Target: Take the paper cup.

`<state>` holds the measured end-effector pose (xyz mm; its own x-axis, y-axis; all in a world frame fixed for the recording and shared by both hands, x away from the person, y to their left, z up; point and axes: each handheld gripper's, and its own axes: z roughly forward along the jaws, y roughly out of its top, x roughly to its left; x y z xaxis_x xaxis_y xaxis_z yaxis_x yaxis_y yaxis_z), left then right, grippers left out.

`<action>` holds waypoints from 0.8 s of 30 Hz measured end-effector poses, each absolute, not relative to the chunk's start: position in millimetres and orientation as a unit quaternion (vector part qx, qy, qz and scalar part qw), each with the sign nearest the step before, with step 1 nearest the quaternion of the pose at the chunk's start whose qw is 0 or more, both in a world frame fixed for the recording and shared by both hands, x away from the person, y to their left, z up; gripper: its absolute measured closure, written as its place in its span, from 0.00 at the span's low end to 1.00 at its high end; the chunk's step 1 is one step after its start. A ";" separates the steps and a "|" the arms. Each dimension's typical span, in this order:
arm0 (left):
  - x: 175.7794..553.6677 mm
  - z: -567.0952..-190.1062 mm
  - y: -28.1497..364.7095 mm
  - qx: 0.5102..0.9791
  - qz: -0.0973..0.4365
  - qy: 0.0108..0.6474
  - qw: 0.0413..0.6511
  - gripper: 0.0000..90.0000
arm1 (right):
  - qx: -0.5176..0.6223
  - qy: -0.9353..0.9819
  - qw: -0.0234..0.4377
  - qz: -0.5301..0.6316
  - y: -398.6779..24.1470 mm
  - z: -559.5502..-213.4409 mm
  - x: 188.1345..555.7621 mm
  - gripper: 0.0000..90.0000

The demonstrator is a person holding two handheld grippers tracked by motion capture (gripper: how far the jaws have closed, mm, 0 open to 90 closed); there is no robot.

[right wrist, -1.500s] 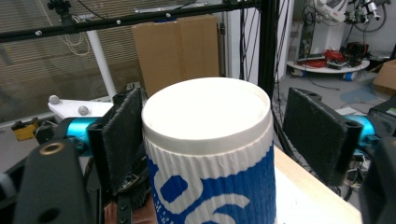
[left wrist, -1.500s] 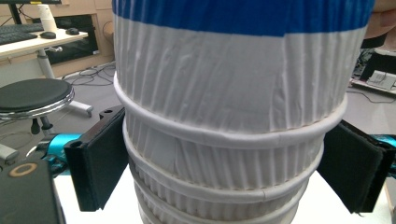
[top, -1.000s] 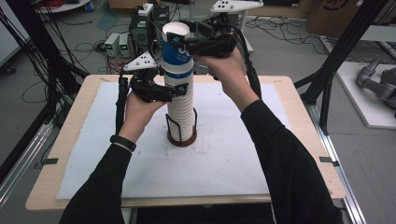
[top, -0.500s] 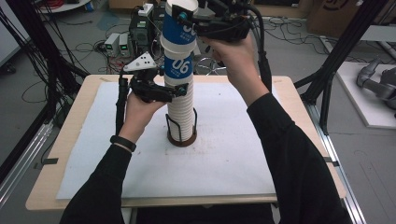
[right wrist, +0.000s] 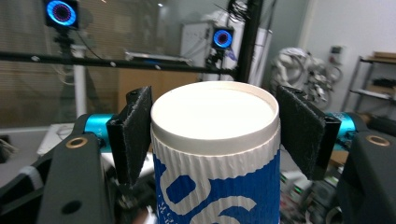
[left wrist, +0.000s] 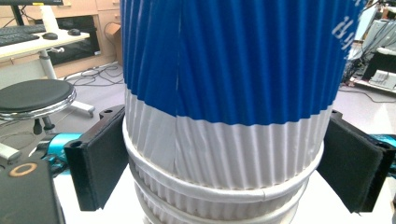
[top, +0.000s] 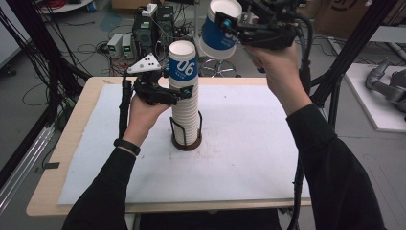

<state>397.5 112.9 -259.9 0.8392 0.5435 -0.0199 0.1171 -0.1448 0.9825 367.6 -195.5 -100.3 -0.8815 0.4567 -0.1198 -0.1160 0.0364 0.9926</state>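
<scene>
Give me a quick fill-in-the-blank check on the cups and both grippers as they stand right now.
1. The right gripper holds a single ____ in the air.
2. The left gripper is closed around the ____ of cups.
3. The stack stands in a wire holder on the ____.
4. The top cup of the stack shows the number ____.

Missing words: cup; stack; table; 06

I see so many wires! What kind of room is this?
Probably a lab or workshop for recording tests. Black cables trail across the floor, electronic boxes sit behind the table, and ring-lit cameras hang on a frame.
</scene>
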 end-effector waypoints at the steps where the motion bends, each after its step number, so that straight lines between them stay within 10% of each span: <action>1: 397.4 -259.9 113.0 0.736 0.174 0.224 0.614 0.13 | 0.124 0.690 0.211 0.681 -200.7 -102.7 366.8 0.35; 24: 396.2 -261.3 112.5 0.733 0.183 0.221 0.616 0.12 | 0.191 0.690 0.176 0.675 -270.4 -213.0 351.7 0.35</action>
